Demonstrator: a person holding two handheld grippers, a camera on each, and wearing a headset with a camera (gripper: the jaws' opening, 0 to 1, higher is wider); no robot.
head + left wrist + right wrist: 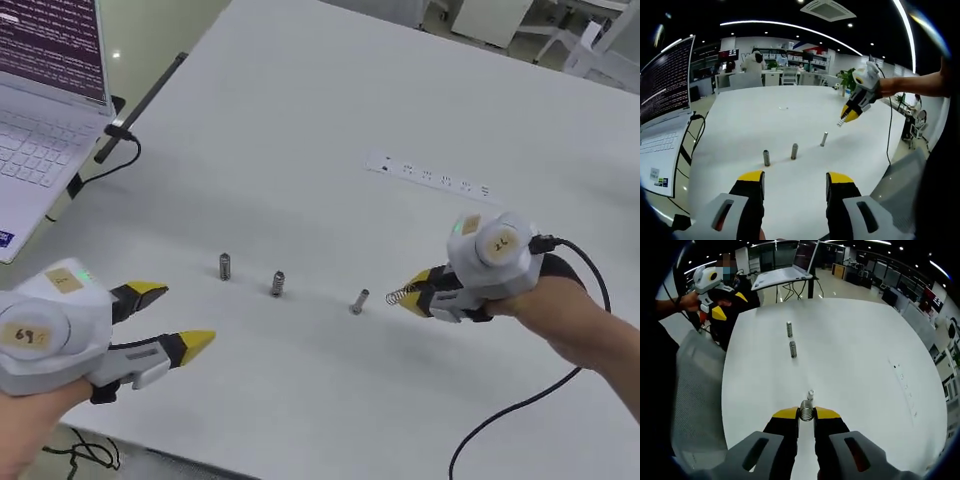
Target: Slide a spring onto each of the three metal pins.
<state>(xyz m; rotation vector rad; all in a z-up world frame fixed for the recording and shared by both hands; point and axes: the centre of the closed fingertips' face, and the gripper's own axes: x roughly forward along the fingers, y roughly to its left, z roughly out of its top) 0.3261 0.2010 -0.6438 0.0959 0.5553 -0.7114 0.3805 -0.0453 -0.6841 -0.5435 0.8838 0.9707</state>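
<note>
Left gripper [175, 315], nearest the person and well to one side of the bare pin [359, 301]: jaws spread, nothing in them, probably parked clear to leave the working hand room. Right gripper [415, 293], just beside the bare pin on its other side: jaws clenched across a spring [400, 292] whose free end points at the pin, likely to line the coil up for sliding on. Past the bare pin along the row, the middle pin [278, 284] and end pin [225, 266] each carry a coil; the bare pin is unfilled.
</note>
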